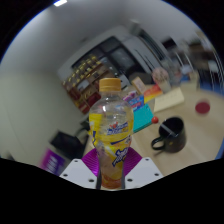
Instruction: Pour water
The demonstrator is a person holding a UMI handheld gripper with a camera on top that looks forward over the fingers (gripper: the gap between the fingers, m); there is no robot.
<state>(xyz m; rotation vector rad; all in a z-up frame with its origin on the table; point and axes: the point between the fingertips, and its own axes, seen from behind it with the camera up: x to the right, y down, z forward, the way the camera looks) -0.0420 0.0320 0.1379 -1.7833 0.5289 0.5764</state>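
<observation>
Pinching bottle [113,135] between pads, gripper [112,172] closed on it, upright; black mug [171,131] nearby.

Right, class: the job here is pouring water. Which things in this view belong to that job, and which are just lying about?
Belongs to the job:
- bottle with the yellow label, upright between the fingers, pads pressing on it
- gripper
- black mug on the table beyond the fingers, a likely place to pour

Just lying about:
- red disc past the mug
- shelves of goods behind the bottle
</observation>
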